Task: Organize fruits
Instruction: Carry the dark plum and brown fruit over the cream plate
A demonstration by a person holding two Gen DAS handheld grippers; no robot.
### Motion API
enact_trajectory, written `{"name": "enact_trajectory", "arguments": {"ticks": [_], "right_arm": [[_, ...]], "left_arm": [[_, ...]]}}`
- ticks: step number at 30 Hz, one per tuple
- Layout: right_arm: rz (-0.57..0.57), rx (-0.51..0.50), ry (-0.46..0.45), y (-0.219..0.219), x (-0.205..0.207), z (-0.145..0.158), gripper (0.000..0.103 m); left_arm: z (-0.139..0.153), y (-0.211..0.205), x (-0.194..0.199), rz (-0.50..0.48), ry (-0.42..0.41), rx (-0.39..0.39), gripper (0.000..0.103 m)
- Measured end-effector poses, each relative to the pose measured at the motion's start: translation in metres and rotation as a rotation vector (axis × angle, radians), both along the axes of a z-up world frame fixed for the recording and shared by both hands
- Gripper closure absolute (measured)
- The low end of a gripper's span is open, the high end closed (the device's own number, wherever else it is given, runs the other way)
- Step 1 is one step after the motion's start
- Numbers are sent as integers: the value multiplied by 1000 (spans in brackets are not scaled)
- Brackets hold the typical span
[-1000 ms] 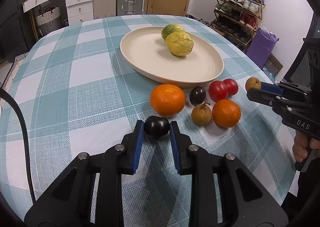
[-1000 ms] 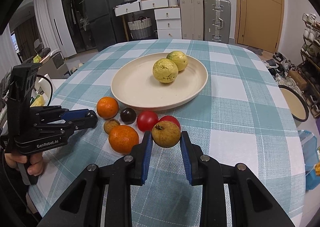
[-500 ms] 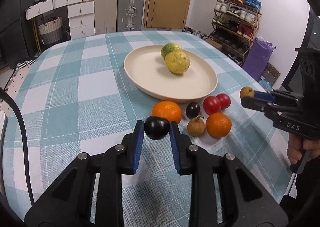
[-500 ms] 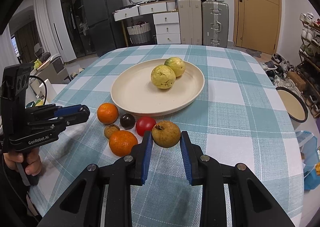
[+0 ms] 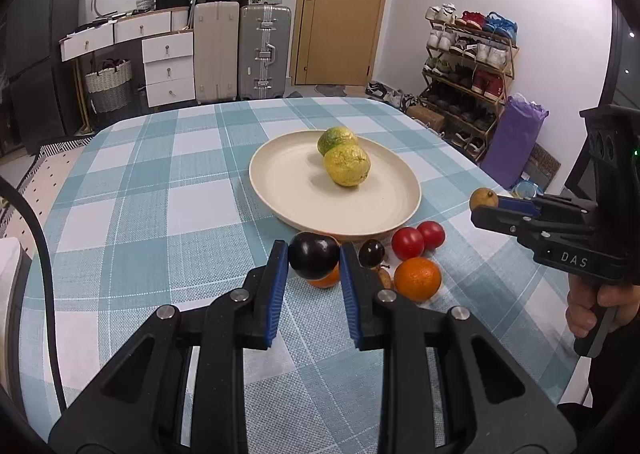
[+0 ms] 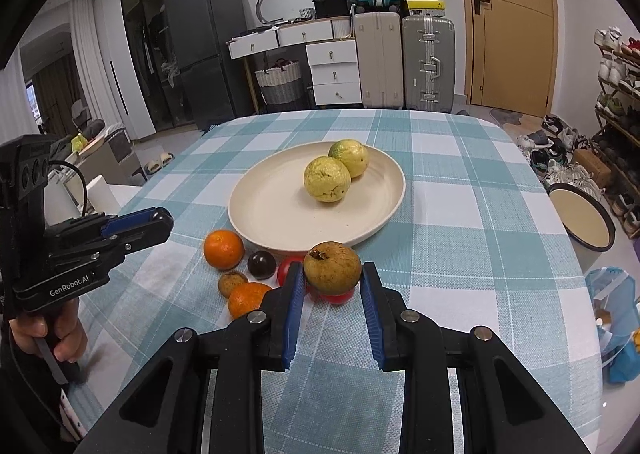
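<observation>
Blue-padded left gripper (image 5: 314,268) clamps a dark plum (image 5: 314,262) at lower centre of its view, above the worktop (image 5: 140,213) — the right gripper (image 6: 332,286) grips a brown russet fruit (image 6: 332,268) just before the cream plate (image 6: 272,213) holding two guavas (image 6: 327,184).

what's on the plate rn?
Two yellow-green fruits, one in front of the other, touching, on the plate. Nothing else shows on it. The plate's near rim is partly hidden behind the fruit held in the right gripper.
</observation>
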State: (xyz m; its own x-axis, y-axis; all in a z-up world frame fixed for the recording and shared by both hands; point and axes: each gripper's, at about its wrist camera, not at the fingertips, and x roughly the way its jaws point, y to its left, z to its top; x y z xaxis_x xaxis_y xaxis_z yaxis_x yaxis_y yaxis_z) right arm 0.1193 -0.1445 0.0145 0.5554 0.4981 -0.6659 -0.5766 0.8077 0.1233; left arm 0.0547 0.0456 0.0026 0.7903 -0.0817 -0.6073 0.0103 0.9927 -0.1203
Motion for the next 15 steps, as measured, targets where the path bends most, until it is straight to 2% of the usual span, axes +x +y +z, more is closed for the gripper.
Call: {"name": "enact_trajectory", "arguments": {"ticks": [15], "right_arm": [[-9,25,-8,2,22,13,74]], "left_arm": [[19,-6,15,-2,-21,19,80]]}}
